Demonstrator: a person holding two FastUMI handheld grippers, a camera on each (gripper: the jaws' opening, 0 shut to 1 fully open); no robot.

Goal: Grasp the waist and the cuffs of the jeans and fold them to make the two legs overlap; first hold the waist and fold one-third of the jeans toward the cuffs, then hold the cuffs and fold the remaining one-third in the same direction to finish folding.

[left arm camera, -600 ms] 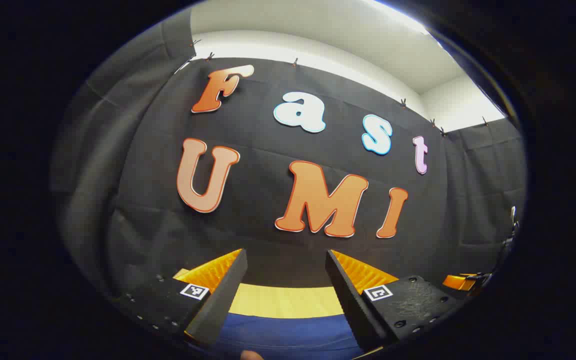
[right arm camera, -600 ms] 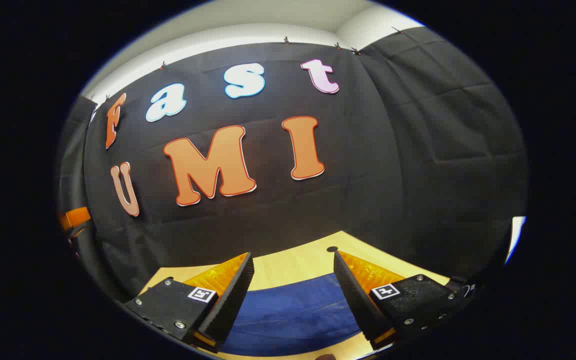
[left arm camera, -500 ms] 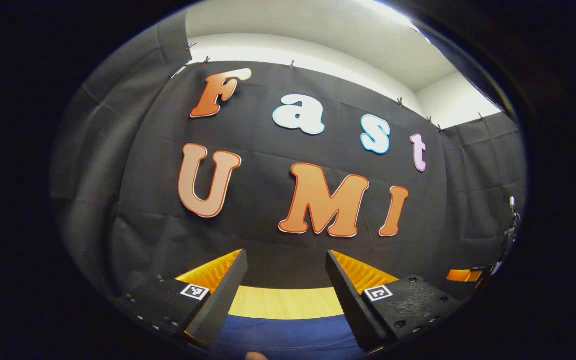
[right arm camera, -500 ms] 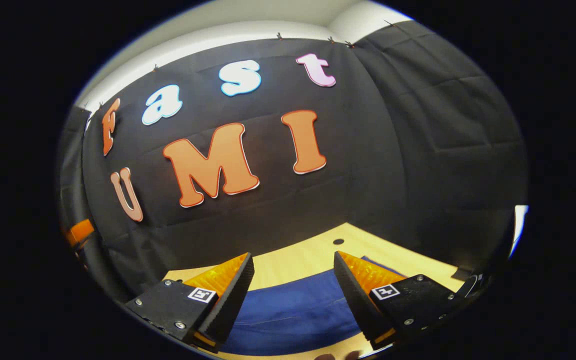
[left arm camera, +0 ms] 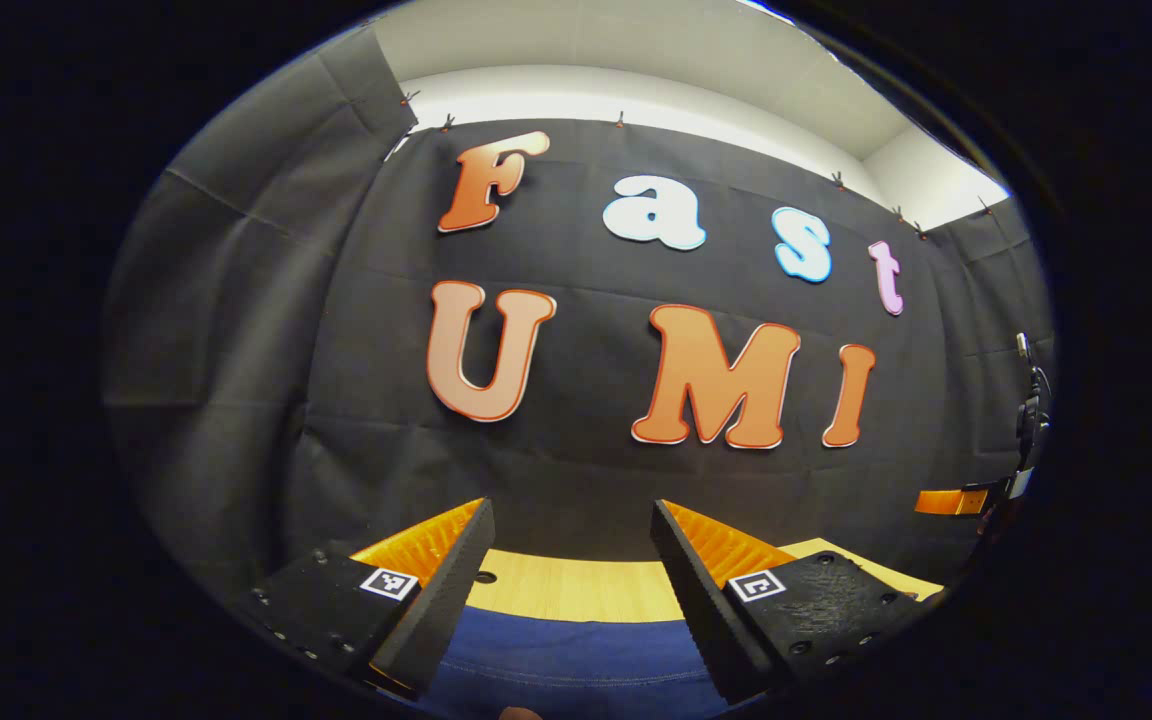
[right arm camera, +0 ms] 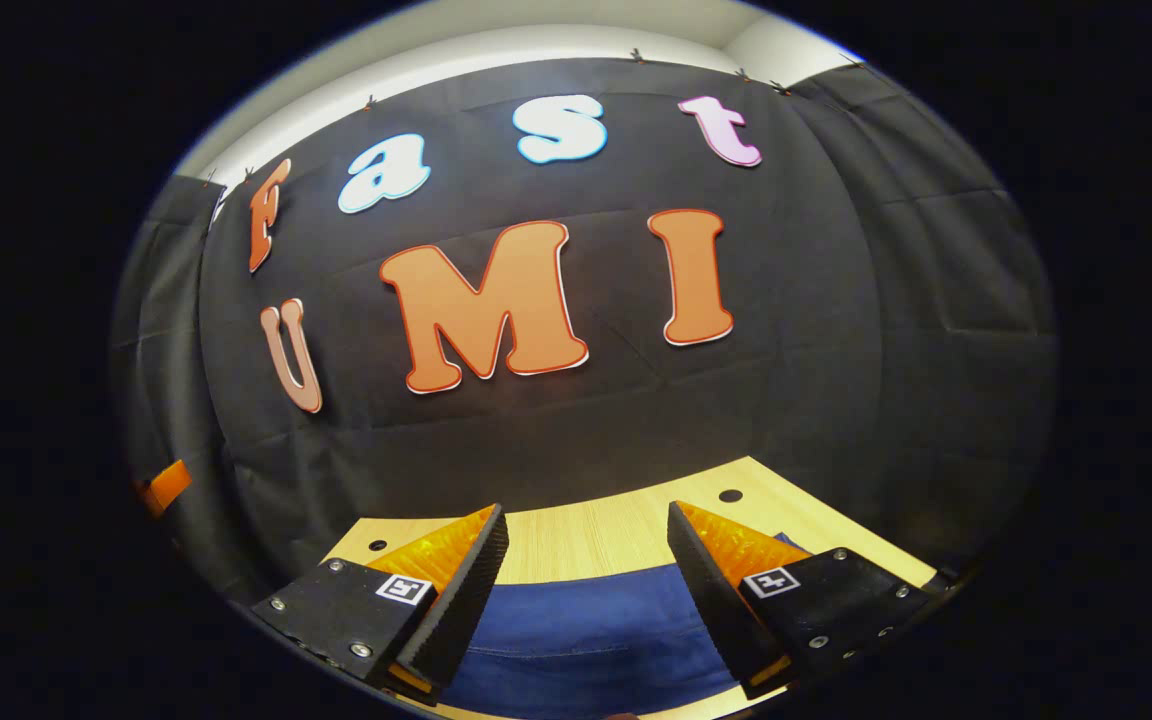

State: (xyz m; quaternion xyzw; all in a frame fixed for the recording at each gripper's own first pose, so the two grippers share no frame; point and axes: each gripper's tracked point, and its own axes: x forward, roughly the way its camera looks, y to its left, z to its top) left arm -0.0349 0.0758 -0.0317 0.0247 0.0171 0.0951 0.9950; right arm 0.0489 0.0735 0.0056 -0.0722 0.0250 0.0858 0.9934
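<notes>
The blue jeans [left arm camera: 576, 655] lie flat on the wooden table [left arm camera: 576, 590], low in the left gripper view. My left gripper [left arm camera: 573, 515] hangs above them, open, with nothing between its fingers. In the right gripper view the jeans [right arm camera: 586, 640] spread below my right gripper [right arm camera: 586, 520], which is open and holds nothing. Both grippers are lifted off the cloth and look toward the booth's wall. Which part of the jeans lies under each gripper I cannot tell.
The table's far edge meets the black cloth wall [left arm camera: 576, 480]. Small round holes [right arm camera: 730, 495] dot the tabletop near that edge. The other gripper [left arm camera: 956, 500] shows at the far right of the left gripper view.
Both views have swung, so the wall has shifted right in each. More tabletop and its holes now show beyond the jeans. Both grippers stay open.
</notes>
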